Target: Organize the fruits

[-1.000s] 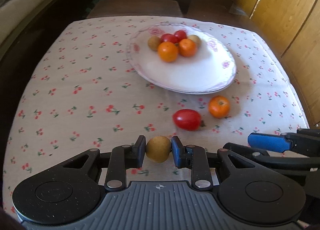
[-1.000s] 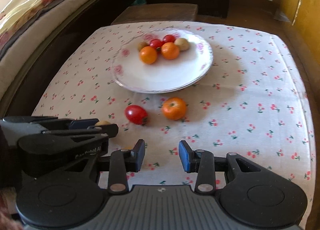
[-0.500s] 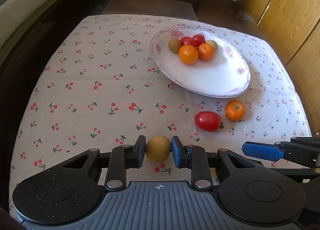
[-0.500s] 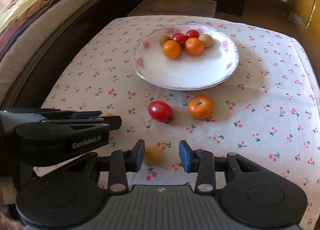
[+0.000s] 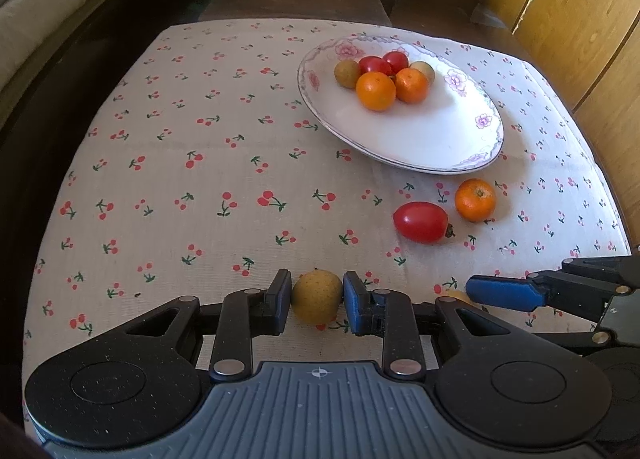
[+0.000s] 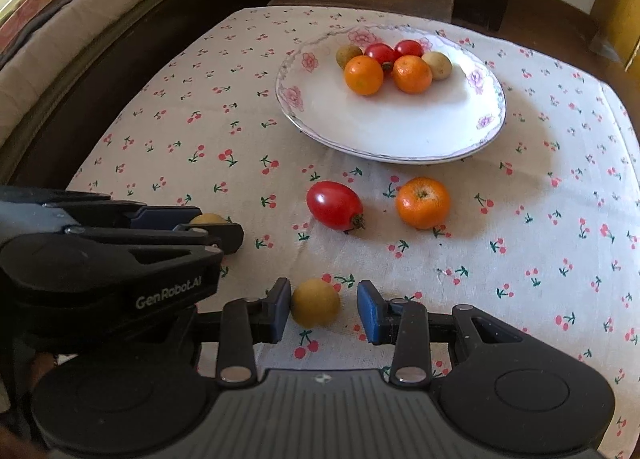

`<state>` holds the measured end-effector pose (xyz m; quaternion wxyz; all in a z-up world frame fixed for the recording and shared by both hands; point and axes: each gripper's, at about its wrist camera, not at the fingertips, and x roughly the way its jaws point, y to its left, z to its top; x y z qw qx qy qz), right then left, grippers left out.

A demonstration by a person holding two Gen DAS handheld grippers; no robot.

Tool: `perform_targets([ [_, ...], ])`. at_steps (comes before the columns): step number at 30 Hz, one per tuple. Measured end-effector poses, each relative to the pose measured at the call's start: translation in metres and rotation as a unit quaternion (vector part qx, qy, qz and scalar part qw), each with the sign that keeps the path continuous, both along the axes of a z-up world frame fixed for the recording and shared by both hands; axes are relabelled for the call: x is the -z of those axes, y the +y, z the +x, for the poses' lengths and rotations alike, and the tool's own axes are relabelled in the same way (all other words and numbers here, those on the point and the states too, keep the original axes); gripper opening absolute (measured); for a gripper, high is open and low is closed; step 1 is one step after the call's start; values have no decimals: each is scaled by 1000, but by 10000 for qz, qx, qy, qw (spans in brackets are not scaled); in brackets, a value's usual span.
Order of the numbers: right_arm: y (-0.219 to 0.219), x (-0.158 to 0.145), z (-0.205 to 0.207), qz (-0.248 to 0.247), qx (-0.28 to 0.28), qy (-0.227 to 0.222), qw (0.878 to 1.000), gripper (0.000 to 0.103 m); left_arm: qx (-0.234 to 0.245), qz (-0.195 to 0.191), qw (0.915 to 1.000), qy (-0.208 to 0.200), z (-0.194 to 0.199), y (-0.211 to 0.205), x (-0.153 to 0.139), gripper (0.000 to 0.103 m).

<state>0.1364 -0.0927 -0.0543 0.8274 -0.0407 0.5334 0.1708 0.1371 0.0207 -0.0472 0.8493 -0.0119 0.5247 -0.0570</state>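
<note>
My left gripper (image 5: 317,301) is shut on a small yellow-brown fruit (image 5: 316,301), held just above the cherry-print cloth. The jaws of my right gripper (image 6: 323,311) are closing around a second yellow fruit (image 6: 316,303) that lies on the cloth. Its left pad is at the fruit and its right pad stands a little apart. A red tomato (image 6: 334,205) and an orange (image 6: 423,202) lie loose in front of the white flowered plate (image 6: 380,127). The plate holds two oranges, two tomatoes and two yellow fruits. My left gripper (image 6: 216,229) shows at the left of the right wrist view.
The cloth-covered table (image 5: 200,179) ends close behind the plate, with a dark wooden stool (image 5: 296,3) beyond it. A cushioned bed edge (image 6: 80,19) runs along the left. Wooden panels (image 5: 580,19) stand on the right.
The right gripper has shifted so that the second yellow fruit now lies between its jaws, which have narrowed slightly. The left gripper keeps its hold on its fruit.
</note>
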Motion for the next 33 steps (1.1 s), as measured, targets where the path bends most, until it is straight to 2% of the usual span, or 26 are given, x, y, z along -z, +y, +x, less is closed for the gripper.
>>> perform_targets([
  [5, -4, -5, -3, -60, 23, -101, 9999, 29, 37, 36, 10000, -4, -1, -1, 0, 36],
  [33, -34, -30, -4, -67, 370, -503, 9980, 28, 342, 81, 9992, -187, -5, -22, -8, 36],
])
